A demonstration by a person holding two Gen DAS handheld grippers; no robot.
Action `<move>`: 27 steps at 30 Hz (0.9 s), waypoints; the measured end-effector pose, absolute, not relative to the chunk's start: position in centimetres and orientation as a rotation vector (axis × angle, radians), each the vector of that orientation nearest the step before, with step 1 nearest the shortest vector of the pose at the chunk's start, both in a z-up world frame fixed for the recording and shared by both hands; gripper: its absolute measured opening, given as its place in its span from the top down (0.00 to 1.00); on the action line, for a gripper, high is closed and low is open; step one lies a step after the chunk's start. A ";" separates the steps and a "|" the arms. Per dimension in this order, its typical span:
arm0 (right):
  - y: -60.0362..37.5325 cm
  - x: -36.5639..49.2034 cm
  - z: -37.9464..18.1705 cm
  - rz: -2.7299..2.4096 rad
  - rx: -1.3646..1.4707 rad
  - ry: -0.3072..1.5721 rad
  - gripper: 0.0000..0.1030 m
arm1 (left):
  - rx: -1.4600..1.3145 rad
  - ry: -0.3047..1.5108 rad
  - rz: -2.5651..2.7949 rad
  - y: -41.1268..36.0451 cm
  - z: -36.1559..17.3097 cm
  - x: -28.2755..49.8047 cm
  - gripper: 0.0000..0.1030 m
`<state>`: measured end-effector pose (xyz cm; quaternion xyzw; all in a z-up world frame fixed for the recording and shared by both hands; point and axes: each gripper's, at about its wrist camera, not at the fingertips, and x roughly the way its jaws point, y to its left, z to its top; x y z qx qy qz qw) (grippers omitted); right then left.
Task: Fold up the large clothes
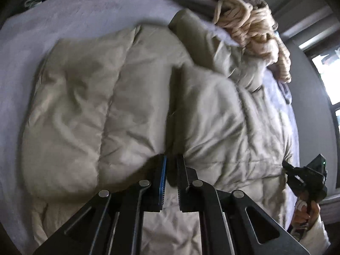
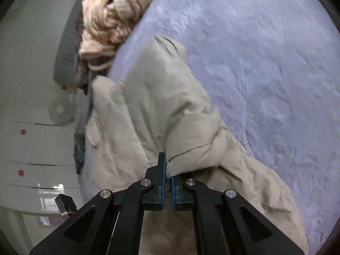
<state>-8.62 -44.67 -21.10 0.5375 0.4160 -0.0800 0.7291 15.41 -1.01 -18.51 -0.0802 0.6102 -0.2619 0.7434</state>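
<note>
A puffy beige quilted jacket (image 1: 131, 97) lies spread on a lavender bed sheet (image 1: 63, 17). My left gripper (image 1: 171, 163) is shut on a fold of the jacket near its middle seam, and the fabric bunches up between the pads. In the right wrist view the same jacket (image 2: 161, 110) runs along the bed's edge. There my right gripper (image 2: 168, 170) is shut on a pinched ridge of its fabric. The right gripper (image 1: 286, 166) also shows at the jacket's right border in the left wrist view, held by a person's hand (image 1: 306, 212).
A cream chunky-knit blanket (image 1: 255, 25) is heaped at the bed's far corner, also seen as the knit heap (image 2: 112, 19). White drawers (image 2: 31, 148) stand beside the bed. A bright window (image 1: 329, 76) is at the right. Bare lavender sheet (image 2: 265, 74) spreads beyond the jacket.
</note>
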 end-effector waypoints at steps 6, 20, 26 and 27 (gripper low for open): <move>-44.9 -8.7 -22.3 -0.191 1.191 0.948 0.96 | -0.224 1.323 -0.562 -0.4 -17.2 15.1 0.66; -45.4 -8.4 -22.4 -0.172 1.208 0.945 0.95 | -0.295 1.349 -0.707 -4.5 -17.4 16.9 0.54; -45.3 -8.3 -21.7 -0.174 1.175 0.958 0.93 | -0.173 1.295 -0.718 -5.1 -16.1 15.2 0.91; -45.1 -8.2 -21.6 -0.165 1.162 0.963 0.92 | -0.173 1.310 -0.707 -4.5 -16.5 14.9 0.91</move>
